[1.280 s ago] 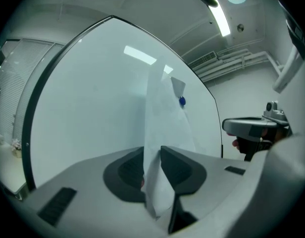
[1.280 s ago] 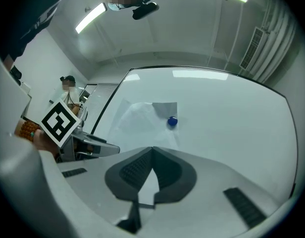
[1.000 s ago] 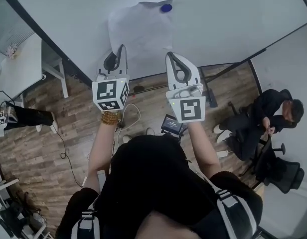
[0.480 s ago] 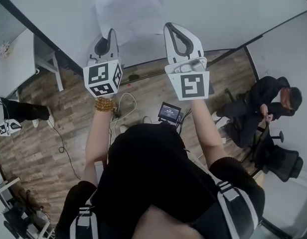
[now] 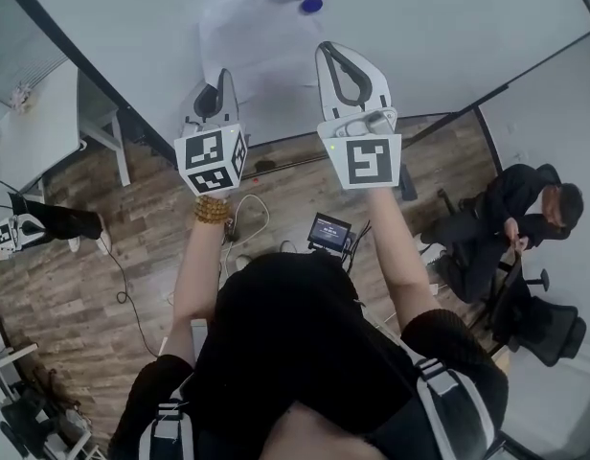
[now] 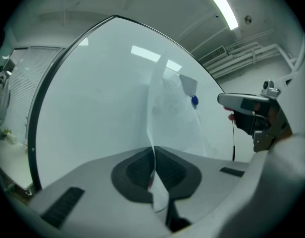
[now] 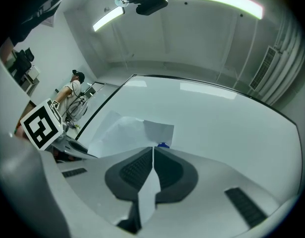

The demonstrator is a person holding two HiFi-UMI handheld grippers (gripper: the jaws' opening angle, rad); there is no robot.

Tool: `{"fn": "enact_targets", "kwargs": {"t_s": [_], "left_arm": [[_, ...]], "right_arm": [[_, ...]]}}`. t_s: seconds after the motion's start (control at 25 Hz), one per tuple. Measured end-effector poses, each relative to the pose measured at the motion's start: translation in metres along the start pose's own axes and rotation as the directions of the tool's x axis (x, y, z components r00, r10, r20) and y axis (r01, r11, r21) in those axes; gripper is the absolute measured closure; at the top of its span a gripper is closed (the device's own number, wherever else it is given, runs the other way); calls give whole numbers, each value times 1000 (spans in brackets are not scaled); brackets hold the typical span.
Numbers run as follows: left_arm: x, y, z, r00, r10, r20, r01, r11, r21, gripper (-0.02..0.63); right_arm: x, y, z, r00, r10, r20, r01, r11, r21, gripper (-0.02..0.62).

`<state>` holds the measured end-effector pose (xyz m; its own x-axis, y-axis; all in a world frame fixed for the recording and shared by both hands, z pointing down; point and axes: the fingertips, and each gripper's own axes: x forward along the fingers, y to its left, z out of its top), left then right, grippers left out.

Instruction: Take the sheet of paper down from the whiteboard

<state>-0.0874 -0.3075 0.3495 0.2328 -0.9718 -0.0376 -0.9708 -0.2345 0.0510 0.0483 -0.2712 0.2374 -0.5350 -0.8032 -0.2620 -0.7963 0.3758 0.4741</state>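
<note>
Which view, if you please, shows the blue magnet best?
Head view: the blue magnet shows whole on the paper. Left gripper view shows it small; right gripper view, only its top above the jaws.

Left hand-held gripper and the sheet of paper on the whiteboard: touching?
Touching. The left gripper view shows the left hand-held gripper with its jaws closed on the lower edge of the sheet of paper, which runs down between them.

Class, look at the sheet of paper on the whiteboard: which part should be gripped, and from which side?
Grip its loose bottom edge, coming from the front. The blue magnet pins the top of the sheet of paper to the whiteboard, so the bottom lifts off; left tongs and right tongs pinch it there.
</note>
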Motion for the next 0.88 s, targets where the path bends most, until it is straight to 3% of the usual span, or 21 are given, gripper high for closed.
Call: {"fn": "enact_targets", "kwargs": {"t_s": [0.4,0.88], "left_arm": [[1,3,3,1000,11,1,-11,1000,-5,597],[4,1,1,1000,12,-9,-12,1000,-17,597]], "right_arm": [[22,-14,6,999,-45,22,46,997,-55,592],[46,-22,-5,997,-65,-40,61,993,-99,496]]}}
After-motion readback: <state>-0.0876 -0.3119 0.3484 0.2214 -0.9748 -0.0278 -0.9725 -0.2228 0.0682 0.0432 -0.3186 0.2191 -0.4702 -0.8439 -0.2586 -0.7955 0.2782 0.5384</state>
